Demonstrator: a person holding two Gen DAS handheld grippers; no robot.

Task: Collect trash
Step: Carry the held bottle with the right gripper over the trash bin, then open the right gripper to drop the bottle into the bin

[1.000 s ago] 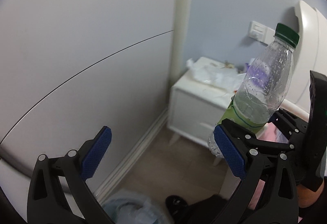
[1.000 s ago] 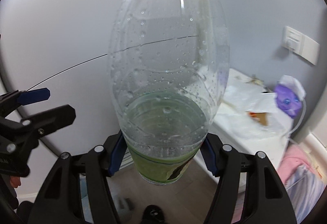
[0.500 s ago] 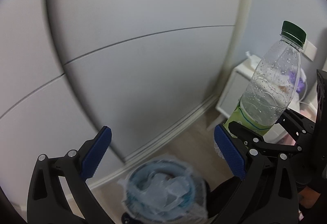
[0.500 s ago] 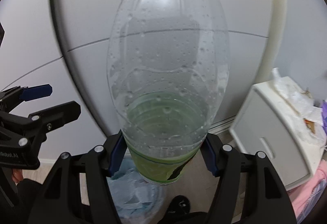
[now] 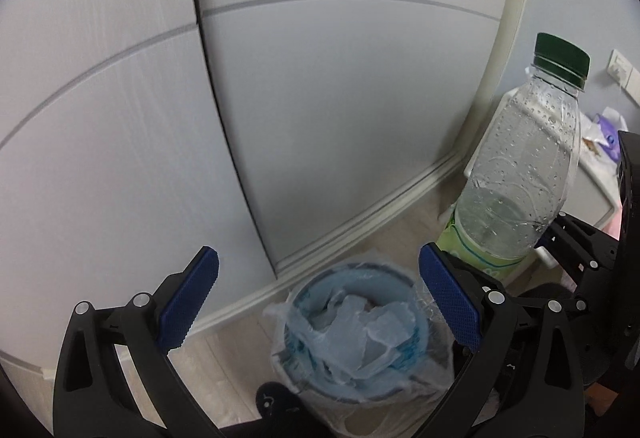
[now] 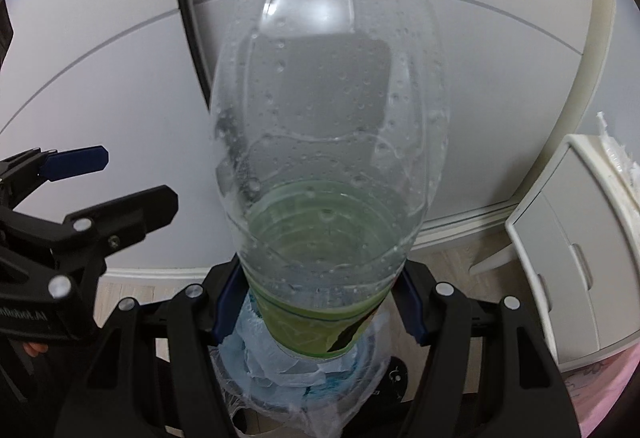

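A clear plastic bottle [image 6: 328,118] with a green cap and a green label stands upright in my right gripper [image 6: 316,308], whose blue pads are shut on its lower part. The left wrist view shows the same bottle [image 5: 524,174] at the right, cap up. Below it on the floor is a blue trash bin [image 5: 352,334] lined with a thin plastic bag; the bin [image 6: 304,378] sits right under the bottle's base. My left gripper [image 5: 318,302] is open above the bin with nothing between its fingers.
Grey cabinet doors [image 5: 320,118] and a white baseboard stand behind the bin. A white nightstand [image 6: 576,258] with wrappers on top is at the right. A pink cloth [image 6: 600,390] lies at the lower right. The floor is light wood.
Both grippers swung left and down, away from the nightstand. The bin came into view and now lies under the grippers. The bottle stays gripped upright.
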